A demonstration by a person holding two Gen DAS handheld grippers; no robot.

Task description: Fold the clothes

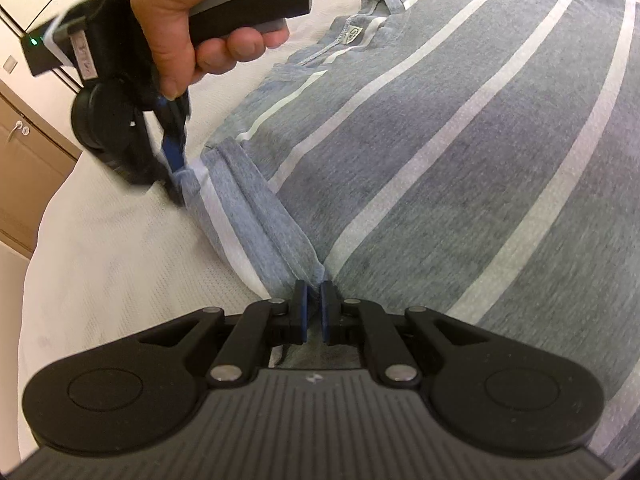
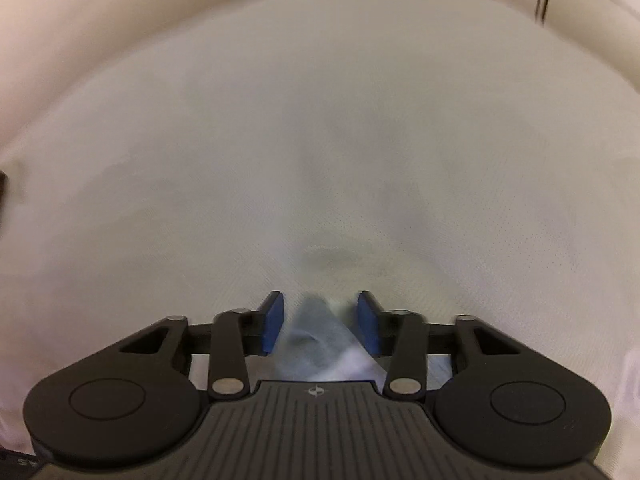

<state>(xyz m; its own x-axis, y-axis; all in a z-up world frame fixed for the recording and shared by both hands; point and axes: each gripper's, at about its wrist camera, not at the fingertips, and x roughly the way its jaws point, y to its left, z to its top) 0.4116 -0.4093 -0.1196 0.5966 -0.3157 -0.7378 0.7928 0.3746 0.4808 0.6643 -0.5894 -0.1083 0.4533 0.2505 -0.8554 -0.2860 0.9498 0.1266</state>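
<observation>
Grey cloth with white stripes: one shirt (image 1: 460, 140) lies flat on the white bed cover (image 1: 100, 260). Two grippers are at the shirt's sleeve (image 1: 256, 208). The left gripper (image 1: 314, 304) is pressed together on the shirt's edge. The right gripper (image 2: 320, 316), held by one hand (image 1: 180, 20), is spread, with the sleeve tip between its pads.

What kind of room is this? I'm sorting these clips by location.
Probably a bedroom: a striped shirt lies spread on a white bedsheet over what looks like a mattress, with a wooden cabinet door beside it.
</observation>
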